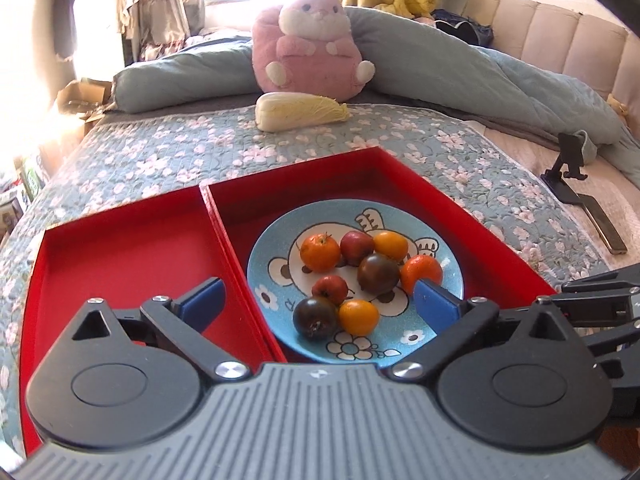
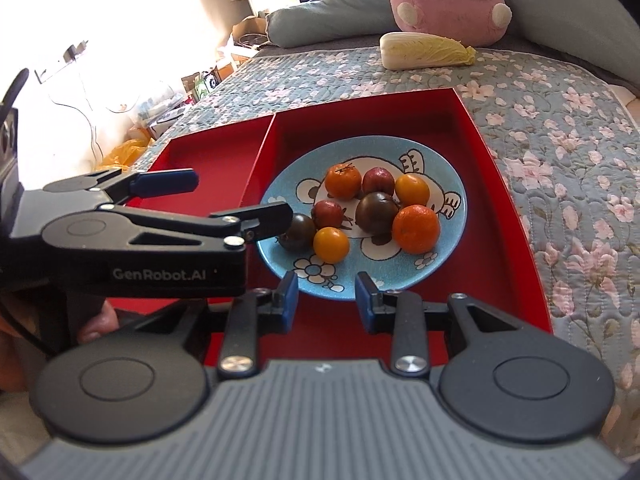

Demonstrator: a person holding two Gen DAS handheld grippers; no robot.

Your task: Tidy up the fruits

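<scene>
A blue cartoon plate (image 1: 272, 268) (image 2: 448, 248) sits in the right compartment of a red two-part tray (image 1: 120, 256) (image 2: 500, 184). It holds several small fruits: orange tangerines (image 1: 320, 252) (image 2: 416, 228), yellow ones (image 1: 359, 317) (image 2: 331, 244), red ones (image 1: 330, 289) and dark ones (image 1: 315, 317) (image 2: 376, 212). My left gripper (image 1: 318, 300) is open wide, its jaws spanning the plate's near side just above the fruits; it also shows in the right wrist view (image 2: 224, 200). My right gripper (image 2: 326, 300) is open and empty at the plate's near rim. The left compartment holds nothing.
The tray lies on a floral quilt (image 1: 360, 140). A napa cabbage (image 1: 300, 112) (image 2: 428, 50) and a pink plush toy (image 1: 312, 40) lie behind it. A black phone stand (image 1: 576, 176) is at the right. Boxes and clutter sit off the bed's left side.
</scene>
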